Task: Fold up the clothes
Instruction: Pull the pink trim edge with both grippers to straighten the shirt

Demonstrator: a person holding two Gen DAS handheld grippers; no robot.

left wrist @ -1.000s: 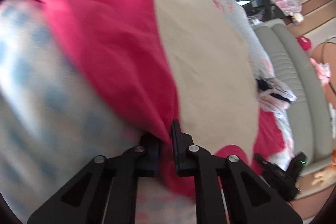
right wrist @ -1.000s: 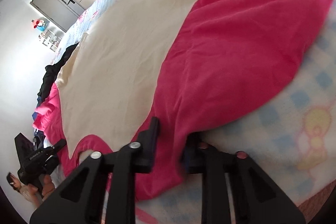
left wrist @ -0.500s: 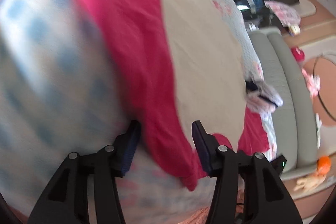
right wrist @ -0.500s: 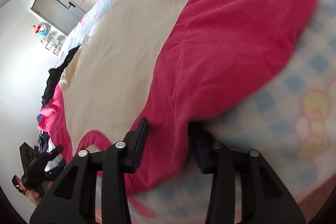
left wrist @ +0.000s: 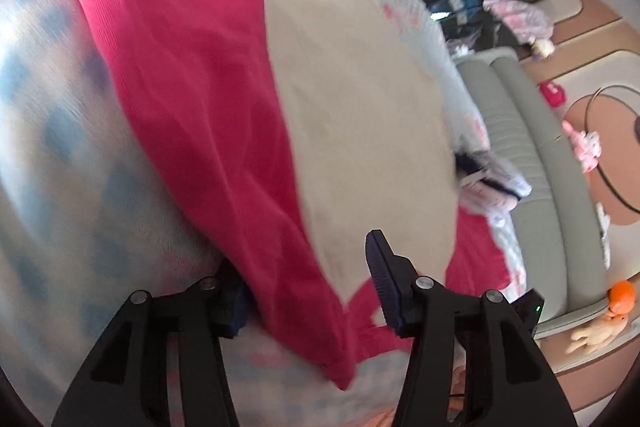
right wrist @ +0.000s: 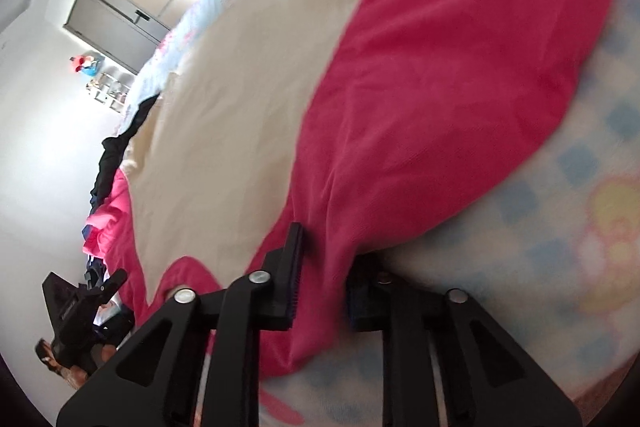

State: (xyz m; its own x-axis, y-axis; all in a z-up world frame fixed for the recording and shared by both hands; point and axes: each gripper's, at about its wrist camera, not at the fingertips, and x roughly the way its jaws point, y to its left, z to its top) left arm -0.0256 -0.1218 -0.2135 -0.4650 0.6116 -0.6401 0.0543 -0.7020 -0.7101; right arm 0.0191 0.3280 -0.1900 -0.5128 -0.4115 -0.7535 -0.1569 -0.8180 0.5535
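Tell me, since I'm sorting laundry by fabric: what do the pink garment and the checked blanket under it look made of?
Pink garment: likely a matte cotton-type knit; it drapes in soft folds. Checked blanket: probably fleece or flannel, going by its fuzzy, printed look, though blur leaves that open.

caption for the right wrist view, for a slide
Right gripper closing astride the edge of a pink-and-cream garment spread on a checked blanket.

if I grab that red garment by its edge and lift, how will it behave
The red garment would probably hang limp, since it already drapes in soft folds over the blanket. It looks thin and light, so it likely drags and bunches rather than slides flat.
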